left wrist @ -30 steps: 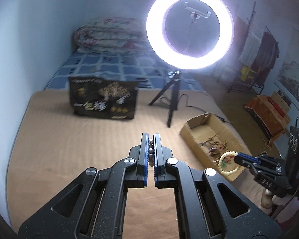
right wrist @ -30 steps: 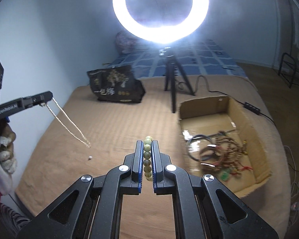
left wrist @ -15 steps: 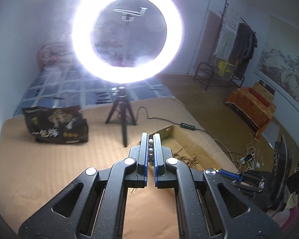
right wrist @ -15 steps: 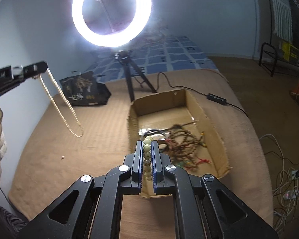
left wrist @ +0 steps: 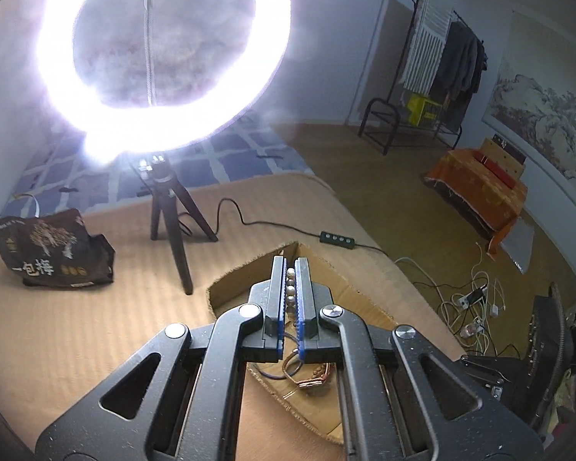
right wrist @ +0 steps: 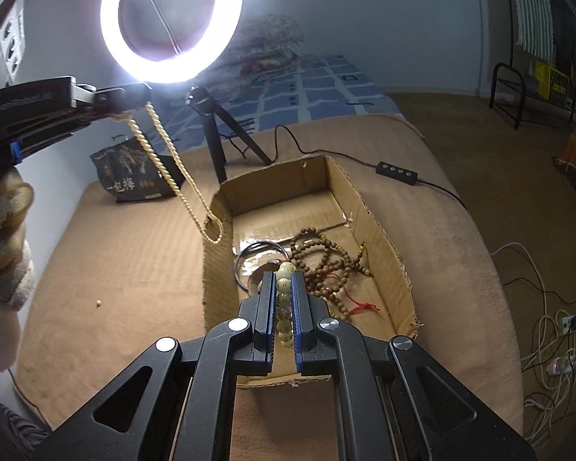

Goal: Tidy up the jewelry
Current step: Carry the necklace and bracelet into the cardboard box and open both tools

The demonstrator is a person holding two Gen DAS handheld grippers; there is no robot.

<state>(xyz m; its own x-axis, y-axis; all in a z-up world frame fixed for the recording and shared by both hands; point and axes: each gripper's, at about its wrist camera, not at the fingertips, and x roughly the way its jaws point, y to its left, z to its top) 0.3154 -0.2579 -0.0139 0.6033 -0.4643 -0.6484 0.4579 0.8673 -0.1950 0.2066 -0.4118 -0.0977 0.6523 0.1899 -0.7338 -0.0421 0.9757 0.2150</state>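
**Ana:** Tongs first. What does each pair hold?

**Ben:** Left tongs [left wrist: 290,288] are clamped on a pearl chain [right wrist: 172,161]; right tongs [right wrist: 284,303] are clamped on a pale bracelet [right wrist: 284,288].

**Ana:** And the box [right wrist: 380,238]?

**Ben:** In the right view it lies at twelve o'clock, directly under the right tongs, long axis running from six to twelve. The chain hangs at ten o'clock, its loop just touching or beside the box's left rim; I cannot tell which.

**Ana:** Nearer?

**Ben:** Right, I judge; its bracelet sits over the brown beads [right wrist: 326,265].

**Ana:** Changes?

**Ben:** Half a second ago the chain dangled well left of the box; both tongs have closed in.
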